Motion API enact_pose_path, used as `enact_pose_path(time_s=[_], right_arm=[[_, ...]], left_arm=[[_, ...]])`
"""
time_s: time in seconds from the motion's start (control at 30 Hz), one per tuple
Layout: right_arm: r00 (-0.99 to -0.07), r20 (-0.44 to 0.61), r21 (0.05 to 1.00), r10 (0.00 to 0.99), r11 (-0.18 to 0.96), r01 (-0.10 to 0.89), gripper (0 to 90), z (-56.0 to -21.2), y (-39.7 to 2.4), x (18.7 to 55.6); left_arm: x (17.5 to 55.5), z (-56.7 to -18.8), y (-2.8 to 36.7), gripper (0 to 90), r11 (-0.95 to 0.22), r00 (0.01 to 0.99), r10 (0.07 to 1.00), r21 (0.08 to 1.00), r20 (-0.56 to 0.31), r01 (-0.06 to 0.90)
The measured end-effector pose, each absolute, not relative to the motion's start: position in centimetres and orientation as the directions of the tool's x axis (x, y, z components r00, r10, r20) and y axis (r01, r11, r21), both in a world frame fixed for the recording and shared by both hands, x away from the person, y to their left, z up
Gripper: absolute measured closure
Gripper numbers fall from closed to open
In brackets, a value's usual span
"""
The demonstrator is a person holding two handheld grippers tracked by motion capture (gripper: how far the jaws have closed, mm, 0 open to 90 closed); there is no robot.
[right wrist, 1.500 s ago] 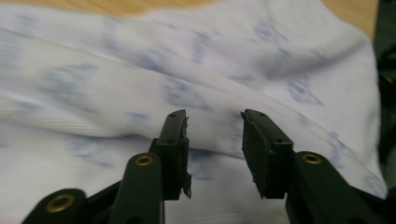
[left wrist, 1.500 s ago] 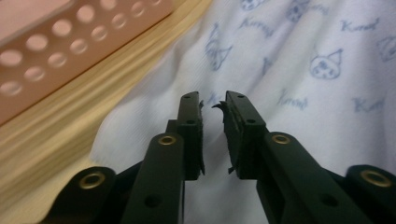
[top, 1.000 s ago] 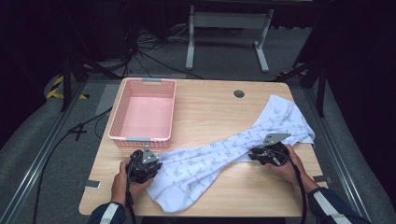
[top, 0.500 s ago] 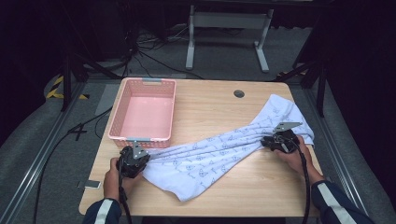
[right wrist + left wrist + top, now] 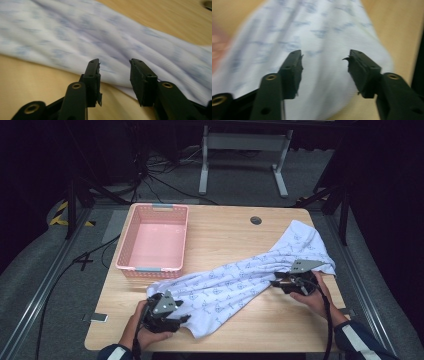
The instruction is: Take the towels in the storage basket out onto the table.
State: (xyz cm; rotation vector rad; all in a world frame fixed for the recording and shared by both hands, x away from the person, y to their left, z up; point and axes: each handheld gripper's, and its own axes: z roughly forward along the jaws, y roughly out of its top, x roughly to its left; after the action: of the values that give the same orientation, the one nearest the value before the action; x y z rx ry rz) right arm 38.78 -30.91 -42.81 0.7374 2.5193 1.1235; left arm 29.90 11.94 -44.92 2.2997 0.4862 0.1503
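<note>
A white cloth with a small blue print lies stretched slantwise over the wooden table, from the near left to the far right. My left gripper is at the cloth's near left end. Its jaws are open over the cloth, with nothing between them. My right gripper is at the cloth's near edge on the right. It is open too, and the cloth lies just beyond its fingertips.
A pink plastic basket stands empty at the table's far left. A round cable hole sits near the far edge. A small grey tag lies at the near left corner. Bare wood shows along the near edge.
Both grippers were apart at the cloth's ends half a second ago. Now each has moved inward and toward the near side. The cloth's near left end has shifted with them.
</note>
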Motion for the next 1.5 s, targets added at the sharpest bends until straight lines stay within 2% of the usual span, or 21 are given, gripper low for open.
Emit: enact_pose_path(time_s=[0.07,0.17,0.37,0.47,0.57,0.6,0.73,0.8,0.83,0.87,1.0,1.1,1.17,1.3,1.5], right_arm=[[-0.882,-0.043,0.729,0.468,0.619,0.293,57.6,-43.4,-28.1,37.4],[-0.919,-0.04,0.703,0.393,0.665,0.254,56.2,-44.1,-26.0,36.3],[-0.943,-0.014,0.7,0.332,0.677,0.228,56.1,-44.5,-24.7,35.3],[-0.949,-0.019,0.692,0.316,0.689,0.216,56.2,-44.7,-24.3,35.1],[-0.942,-0.02,0.695,0.335,0.682,0.228,56.3,-44.8,-24.6,35.4],[-0.939,-0.015,0.697,0.342,0.678,0.236,56.2,-44.8,-24.7,35.4],[-0.933,-0.035,0.7,0.358,0.675,0.233,55.8,-44.6,-24.8,35.6],[-0.933,-0.033,0.707,0.357,0.669,0.231,55.8,-44.5,-24.9,35.6],[-0.933,-0.032,0.71,0.359,0.665,0.232,55.8,-44.4,-24.9,35.6],[-0.932,-0.039,0.716,0.361,0.661,0.227,55.9,-44.2,-25.0,35.6],[-0.929,-0.051,0.743,0.366,0.635,0.21,58.0,-43.5,-25.1,36.0],[-0.936,-0.056,0.765,0.348,0.617,0.183,62.8,-43.1,-24.5,36.8],[-0.946,-0.059,0.767,0.318,0.621,0.161,63.2,-43.1,-23.5,37.2],[-0.961,-0.097,0.747,0.259,0.657,0.102,64.7,-43.5,-21.0,37.5],[-0.968,-0.149,0.699,0.201,0.714,0.04,61.8,-45.0,-17.4,38.0]], left_arm=[[29.4,-45.3,10.3,37.0,-0.677,0.94,0.34,0.685,-0.032,0.268],[29.0,-45.3,9.0,35.2,-0.7,0.961,0.277,0.679,-0.024,0.219],[28.5,-46.0,7.7,36.1,-0.75,0.976,0.218,0.637,-0.014,0.177],[28.6,-46.1,7.3,40.0,-0.753,0.975,0.221,0.636,0.001,0.17],[28.7,-46.1,7.1,48.9,-0.758,0.971,0.237,0.63,0.023,0.17],[28.8,-46.1,7.1,51.7,-0.757,0.968,0.247,0.63,0.034,0.171],[29.3,-45.9,7.1,75.1,-0.757,0.956,0.287,0.627,0.068,0.182],[29.4,-45.7,7.4,78.4,-0.737,0.948,0.308,0.649,0.074,0.189],[29.4,-45.7,7.4,79.0,-0.737,0.948,0.308,0.649,0.074,0.189],[29.8,-44.9,8.0,79.2,-0.669,0.938,0.342,0.715,0.052,0.204],[31.0,-42.9,9.9,79.3,-0.496,0.884,0.468,0.825,-0.011,0.273],[32.0,-42.5,11.1,79.3,-0.432,0.81,0.586,0.837,-0.023,0.336],[32.8,-42.8,11.8,79.3,-0.404,0.771,0.634,0.823,-0.063,0.4],[33.6,-43.7,12.3,79.1,-0.422,0.747,0.66,0.787,-0.073,0.45],[34.2,-44.2,12.4,78.3,-0.444,0.766,0.637,0.774,-0.082,0.452]])
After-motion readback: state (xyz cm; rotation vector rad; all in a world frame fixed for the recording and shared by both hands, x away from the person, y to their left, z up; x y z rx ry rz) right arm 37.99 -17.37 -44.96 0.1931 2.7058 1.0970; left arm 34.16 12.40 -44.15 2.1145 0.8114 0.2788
